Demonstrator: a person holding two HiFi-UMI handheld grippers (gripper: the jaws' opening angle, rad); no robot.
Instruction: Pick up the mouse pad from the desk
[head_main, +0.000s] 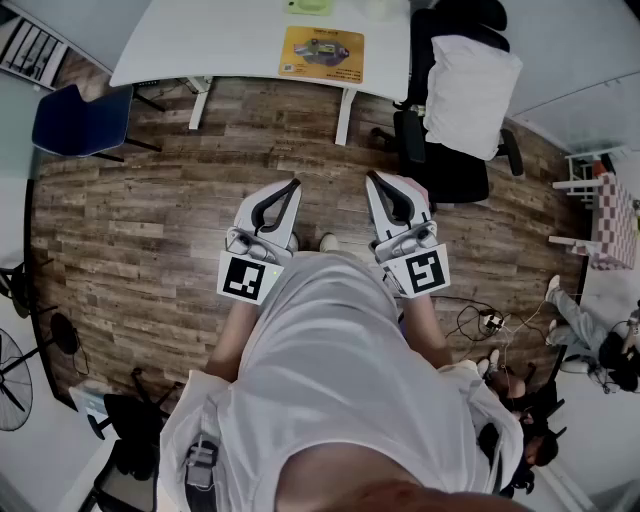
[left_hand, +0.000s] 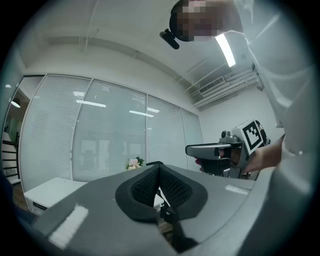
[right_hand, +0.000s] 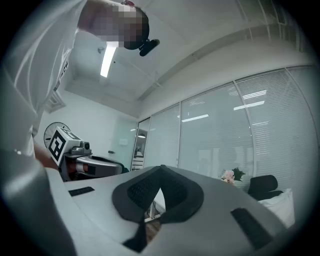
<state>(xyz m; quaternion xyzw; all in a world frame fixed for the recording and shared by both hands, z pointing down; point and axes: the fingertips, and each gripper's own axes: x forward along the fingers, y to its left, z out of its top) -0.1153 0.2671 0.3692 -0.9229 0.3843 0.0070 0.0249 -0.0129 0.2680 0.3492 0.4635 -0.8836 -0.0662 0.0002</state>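
The mouse pad (head_main: 321, 52), yellow with a printed picture, lies flat on the white desk (head_main: 200, 40) at the top of the head view. Both grippers are held level in front of the person's body, over the wooden floor and well short of the desk. My left gripper (head_main: 292, 186) has its jaws together with nothing between them; in the left gripper view (left_hand: 159, 167) the tips meet. My right gripper (head_main: 373, 178) is likewise shut and empty, its tips meeting in the right gripper view (right_hand: 161, 169). Neither gripper view shows the pad.
A blue chair (head_main: 80, 120) stands at the desk's left end. A black office chair (head_main: 450, 160) with a white cushion (head_main: 468, 92) stands at its right. Cables (head_main: 480, 320) lie on the floor at right, where a person (head_main: 595, 345) sits. A fan (head_main: 15, 380) stands at far left.
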